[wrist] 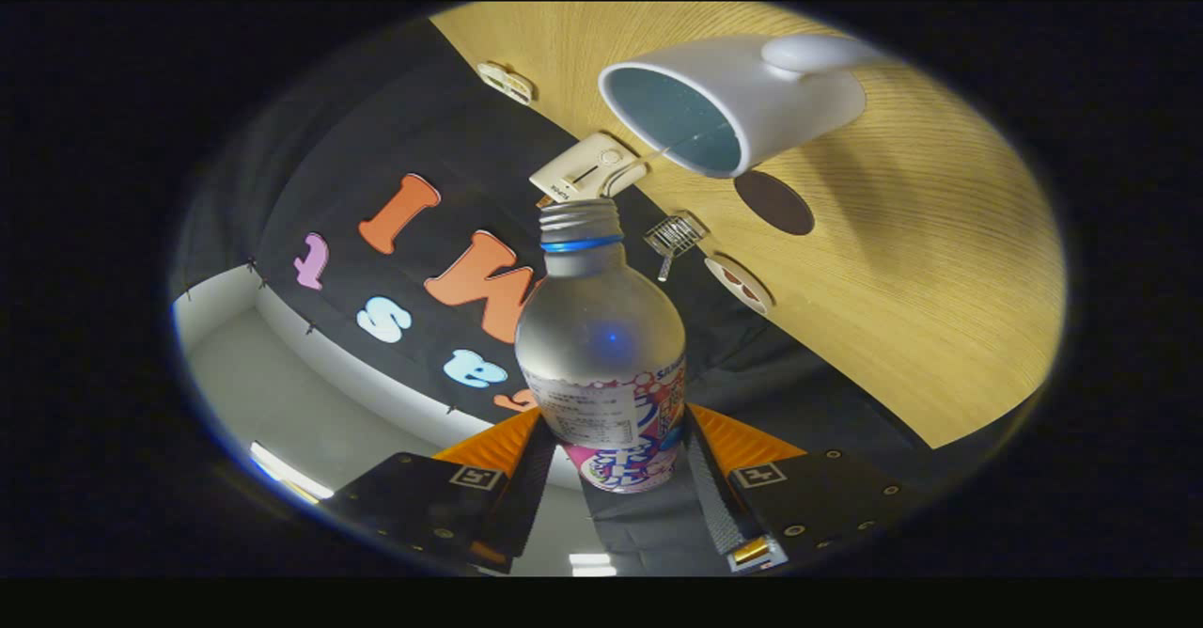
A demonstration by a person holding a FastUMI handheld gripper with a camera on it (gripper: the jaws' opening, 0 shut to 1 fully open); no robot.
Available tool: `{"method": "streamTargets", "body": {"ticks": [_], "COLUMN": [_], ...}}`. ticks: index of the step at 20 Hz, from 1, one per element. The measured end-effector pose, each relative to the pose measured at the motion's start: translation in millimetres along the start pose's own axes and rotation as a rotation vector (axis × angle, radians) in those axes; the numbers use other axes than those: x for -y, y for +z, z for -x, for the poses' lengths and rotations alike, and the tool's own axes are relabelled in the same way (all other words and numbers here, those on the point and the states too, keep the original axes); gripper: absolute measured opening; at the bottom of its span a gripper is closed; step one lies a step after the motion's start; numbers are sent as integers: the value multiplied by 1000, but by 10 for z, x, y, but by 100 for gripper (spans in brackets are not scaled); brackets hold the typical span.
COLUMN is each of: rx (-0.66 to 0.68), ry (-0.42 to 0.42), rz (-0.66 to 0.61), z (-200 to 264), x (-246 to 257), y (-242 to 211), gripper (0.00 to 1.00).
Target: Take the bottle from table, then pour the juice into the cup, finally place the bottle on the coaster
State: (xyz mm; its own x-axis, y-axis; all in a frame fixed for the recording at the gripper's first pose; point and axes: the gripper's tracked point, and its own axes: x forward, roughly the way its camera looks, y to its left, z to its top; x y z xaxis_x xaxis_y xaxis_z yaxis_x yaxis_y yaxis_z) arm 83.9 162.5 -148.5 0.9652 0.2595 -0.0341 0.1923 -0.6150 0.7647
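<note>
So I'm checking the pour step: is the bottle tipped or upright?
Tipped. The bottle, clamped between the gripper fingers, points its uncapped mouth at the white cup, and a thin stream runs from it into the cup.

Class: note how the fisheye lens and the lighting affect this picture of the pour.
Gripper view: the lens bows the wooden table edge; the scene sits tilted; the cup throws a shadow on the wood; the bottle, clamped by the gripper, carries a blue glint; ceiling lights glare below.
</note>
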Motion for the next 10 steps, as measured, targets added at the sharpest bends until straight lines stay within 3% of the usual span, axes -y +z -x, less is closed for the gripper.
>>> {"method": "streamTargets", "body": {"ticks": [10], "rx": [-2], "ry": [-32], "rz": [11], "z": [-13], "x": [133], "y": [36], "gripper": [73]}}
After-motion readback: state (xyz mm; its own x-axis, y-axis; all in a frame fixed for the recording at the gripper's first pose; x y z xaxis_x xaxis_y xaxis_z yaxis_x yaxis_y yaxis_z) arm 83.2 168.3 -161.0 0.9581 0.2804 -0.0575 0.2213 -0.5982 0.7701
